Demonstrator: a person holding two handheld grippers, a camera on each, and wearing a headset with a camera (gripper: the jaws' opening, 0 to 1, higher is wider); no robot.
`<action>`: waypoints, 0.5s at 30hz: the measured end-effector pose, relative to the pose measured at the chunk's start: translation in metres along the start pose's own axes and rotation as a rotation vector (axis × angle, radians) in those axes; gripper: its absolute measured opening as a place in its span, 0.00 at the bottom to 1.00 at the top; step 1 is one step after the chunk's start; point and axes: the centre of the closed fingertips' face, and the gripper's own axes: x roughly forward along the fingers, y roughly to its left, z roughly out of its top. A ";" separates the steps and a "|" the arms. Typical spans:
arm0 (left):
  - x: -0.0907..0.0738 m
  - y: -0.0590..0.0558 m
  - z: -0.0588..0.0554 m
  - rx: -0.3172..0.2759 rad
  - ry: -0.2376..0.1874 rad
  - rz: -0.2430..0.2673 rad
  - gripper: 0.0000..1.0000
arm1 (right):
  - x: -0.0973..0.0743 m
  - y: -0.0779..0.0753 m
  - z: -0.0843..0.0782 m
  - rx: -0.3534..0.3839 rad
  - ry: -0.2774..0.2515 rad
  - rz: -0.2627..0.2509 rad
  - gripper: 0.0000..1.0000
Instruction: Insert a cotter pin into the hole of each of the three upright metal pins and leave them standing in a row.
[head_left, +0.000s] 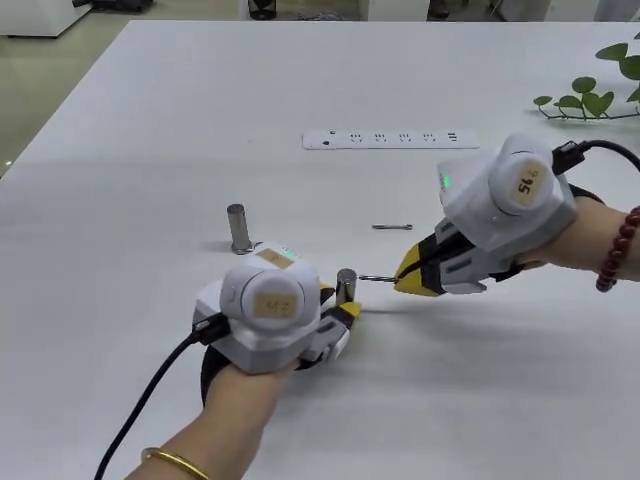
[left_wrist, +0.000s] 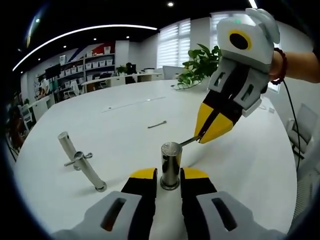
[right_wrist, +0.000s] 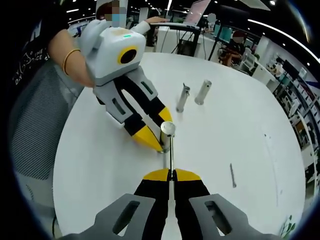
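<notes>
While my left gripper (head_left: 343, 314) clamps its jaws on the lower part of the upright metal pin (head_left: 346, 284) on the tabletop (head_left: 150, 150), my right gripper (head_left: 405, 278) pinches the cotter pin (head_left: 377, 278) with its jaws nearly closed, tip at the pin's top. I judge the metal pin stiff, smooth and easy to tip, so a low hold suits it. The cotter pin looks thin, light and bendable, so I grip near its head. Writing on the gripper stickers (head_left: 527, 185) is not clearly readable.
</notes>
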 end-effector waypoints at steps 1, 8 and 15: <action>0.001 0.000 0.000 0.006 0.001 -0.001 0.15 | 0.000 0.000 0.000 -0.002 -0.001 0.002 0.00; 0.004 -0.002 0.000 0.016 0.005 -0.014 0.11 | 0.003 -0.002 0.000 -0.015 0.005 0.005 0.00; 0.004 -0.003 0.000 0.039 0.005 -0.038 0.10 | 0.002 0.002 0.006 -0.029 -0.009 0.013 0.00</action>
